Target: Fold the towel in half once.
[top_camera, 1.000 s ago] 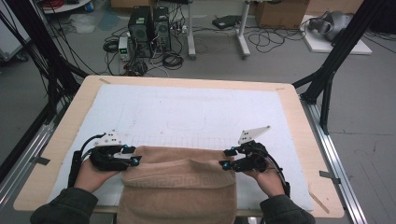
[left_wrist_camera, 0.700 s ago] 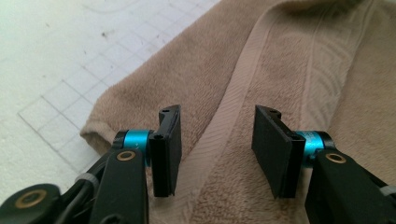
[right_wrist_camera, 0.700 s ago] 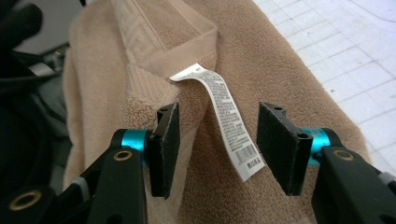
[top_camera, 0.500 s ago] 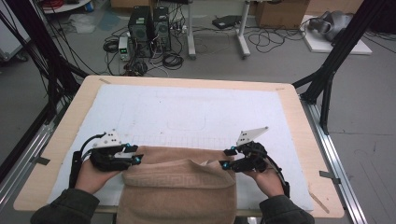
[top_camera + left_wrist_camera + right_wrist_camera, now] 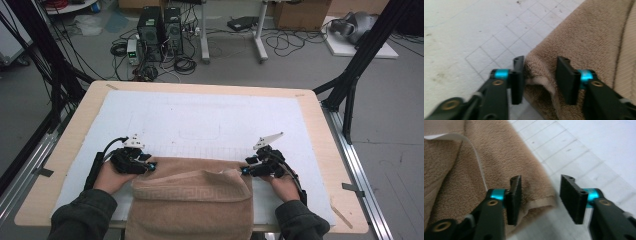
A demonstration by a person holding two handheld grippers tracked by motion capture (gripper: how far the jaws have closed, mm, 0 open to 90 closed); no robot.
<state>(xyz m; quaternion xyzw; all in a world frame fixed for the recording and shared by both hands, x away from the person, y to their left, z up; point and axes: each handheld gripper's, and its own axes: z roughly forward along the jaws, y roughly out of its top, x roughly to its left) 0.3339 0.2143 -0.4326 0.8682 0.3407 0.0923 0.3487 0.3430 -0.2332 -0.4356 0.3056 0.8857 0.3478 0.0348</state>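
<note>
**First voice:** Wooden table (image 5: pixel 310 100) seen from above, topped with a white gridded mat (image 5: pixel 200 115); computer towers (image 5: pixel 160 25) and loose cables on the floor behind. Whereabouts of the towel (image 5: pixel 195 200)?

**Second voice:** Tan, folded, lying at the near edge of the mat between two forearms and reaching past the table's front edge. Patterned band across the middle, thin white label (image 5: pixel 474 147) on top near the right side.

**First voice:** And the left gripper (image 5: pixel 150 166)?

**Second voice:** At the towel's far left corner (image 5: pixel 534 65). Partly open, jaws just been closing, with the bunched corner between them. One pad touching the towel's edge, the other close to the cloth but apparently not yet pressing. Nothing held so far.

**First voice:** Right gripper (image 5: pixel 243 171)?

**Second voice:** Mirrored at the far right corner (image 5: pixel 544 202). Also partly open and just been closing. Hemmed corner in the gap, one pad over the cloth, the other over bare mat, clear space beside it. No grip yet.

**First voice:** Likely step, then?

**Second voice:** Probably pinching both far corners, ready to lift or fold.

**First voice:** Advice for doing it well?

**Second voice:** Slide each lower pad fully under the hem before squeezing, so as to catch every layer rather than just the top fold. Close both sides evenly and at matching depth. Keep low against the mat, and avoid pinching the label. Lift only once both corners feel firmly clamped; otherwise expect a lopsided, sagging edge.
</note>
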